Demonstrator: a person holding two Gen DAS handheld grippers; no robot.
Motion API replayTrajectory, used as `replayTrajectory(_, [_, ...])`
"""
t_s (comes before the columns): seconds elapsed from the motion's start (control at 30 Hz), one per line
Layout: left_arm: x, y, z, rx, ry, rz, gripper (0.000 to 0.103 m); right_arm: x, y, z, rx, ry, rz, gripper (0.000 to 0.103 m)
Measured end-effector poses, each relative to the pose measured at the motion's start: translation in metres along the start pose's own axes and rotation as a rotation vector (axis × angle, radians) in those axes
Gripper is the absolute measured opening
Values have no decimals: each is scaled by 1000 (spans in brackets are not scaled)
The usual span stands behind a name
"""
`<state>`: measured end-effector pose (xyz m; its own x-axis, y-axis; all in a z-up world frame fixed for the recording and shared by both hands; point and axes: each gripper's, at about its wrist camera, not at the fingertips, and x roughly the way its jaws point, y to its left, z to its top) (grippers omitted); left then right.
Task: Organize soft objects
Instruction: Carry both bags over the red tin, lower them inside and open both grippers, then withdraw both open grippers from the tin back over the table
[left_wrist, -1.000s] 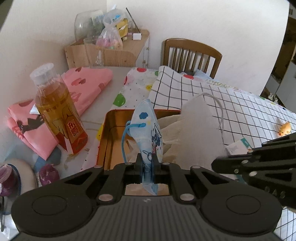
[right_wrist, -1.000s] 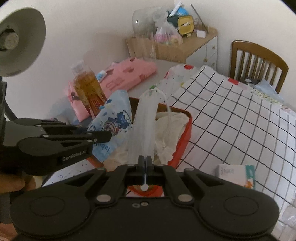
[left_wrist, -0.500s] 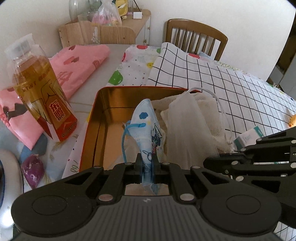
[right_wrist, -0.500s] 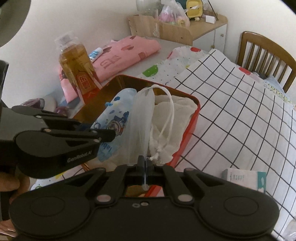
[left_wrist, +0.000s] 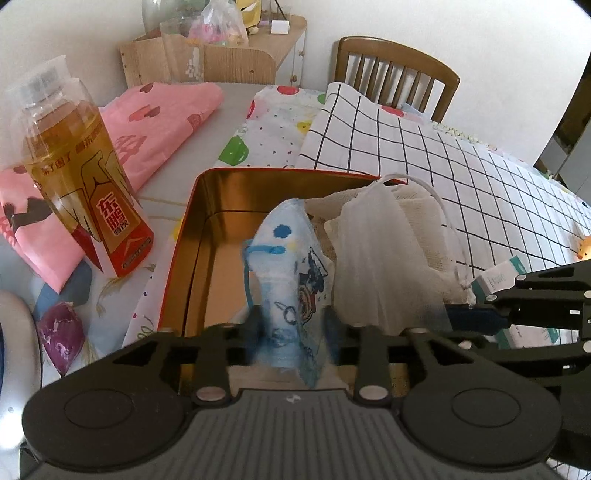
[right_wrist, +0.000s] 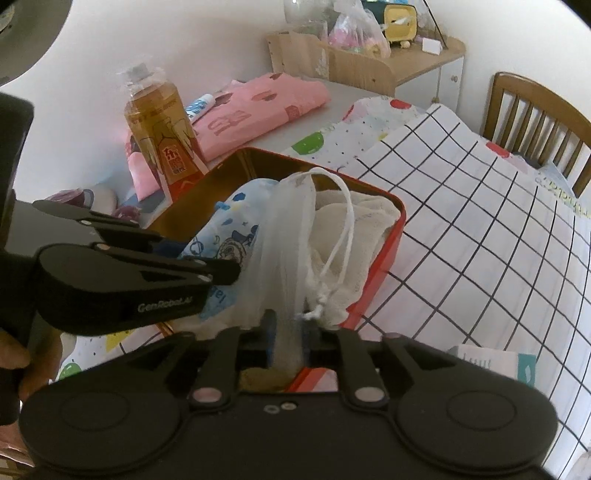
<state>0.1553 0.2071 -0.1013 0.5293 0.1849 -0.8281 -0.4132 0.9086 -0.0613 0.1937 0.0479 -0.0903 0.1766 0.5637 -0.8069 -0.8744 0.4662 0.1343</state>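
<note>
A red tin with a gold inside (left_wrist: 199, 229) lies open on the table, with a cream cloth (right_wrist: 365, 218) in its far side. A blue cartoon-print face mask (left_wrist: 288, 266) stands in the tin between the fingers of my left gripper (left_wrist: 291, 325), whose jaws are opening and no longer press on it. To its right stands a white mesh drawstring bag (right_wrist: 288, 236), its lower end between the fingers of my right gripper (right_wrist: 288, 332). Those jaws are opening too, a small gap apart. The two grippers are side by side over the tin's near edge.
A bottle of amber drink (left_wrist: 81, 177) stands left of the tin, close to it, on a folded pink cloth (left_wrist: 159, 122). A black-checked white cloth (left_wrist: 443, 166) covers the right. A small white and teal box (right_wrist: 491, 363) lies near right. A wooden chair (left_wrist: 395, 70) stands behind.
Both grippers came down toward the tin with the mask and the mesh bag pinched. Now both pairs of jaws have parted, the left wider, and the two items stand in the tin.
</note>
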Motion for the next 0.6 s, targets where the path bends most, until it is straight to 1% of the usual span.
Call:
replayTrajectory(0.03, [-2,0,0,1,-7,3,58,-1,1,0,-5,-5,-1,22])
replayTrajectory(0.07, [-4,0,0,2,-12,3,58,-2,2,0,-10,-12,-4,23])
replayTrajectory(0.13, [-6,1,0,-1,-15,2,58,-5,2,0,-12,-20,6,31])
replayTrajectory(0.17, [-8,2,0,-3,-18,1,58,-6,3,-1,-15,-24,10,32])
replayTrajectory(0.33, [-20,4,-3,2,-35,-3,63,-18,7,-4,-29,-50,21,43])
replayTrajectory(0.43, [-30,4,-6,14,-44,-3,63,-28,10,-7,-41,-74,17,48])
replayTrajectory(0.6, [-49,0,-8,26,-79,-15,63,-52,9,-13,-28,-123,12,52])
